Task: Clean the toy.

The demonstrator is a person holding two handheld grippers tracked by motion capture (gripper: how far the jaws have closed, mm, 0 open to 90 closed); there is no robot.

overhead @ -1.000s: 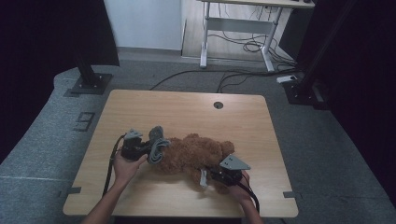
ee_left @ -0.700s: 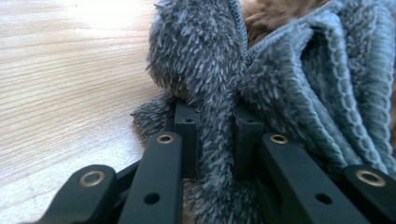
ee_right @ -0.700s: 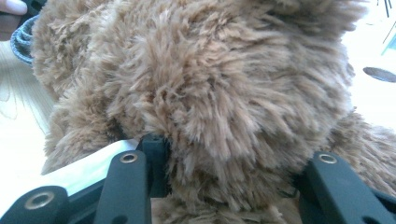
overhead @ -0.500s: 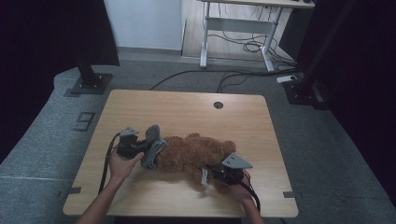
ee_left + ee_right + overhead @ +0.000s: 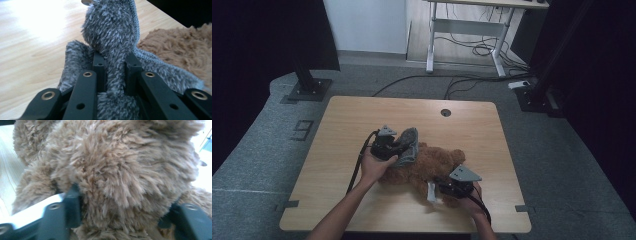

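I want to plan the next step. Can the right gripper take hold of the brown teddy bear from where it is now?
Probably yes. The right gripper sits against the teddy bear, with brown fur between its jaws, which have just been opening. Nothing is between them. The left gripper grips the grey cloth.

Bare table (image 5: 362, 120) lies open behind and left — the brown bear (image 5: 432, 167) blocks the middle.

Grey carpet floor (image 5: 257, 165) surrounds the wooden table (image 5: 362, 115); a white-legged desk (image 5: 467, 30) stands behind.
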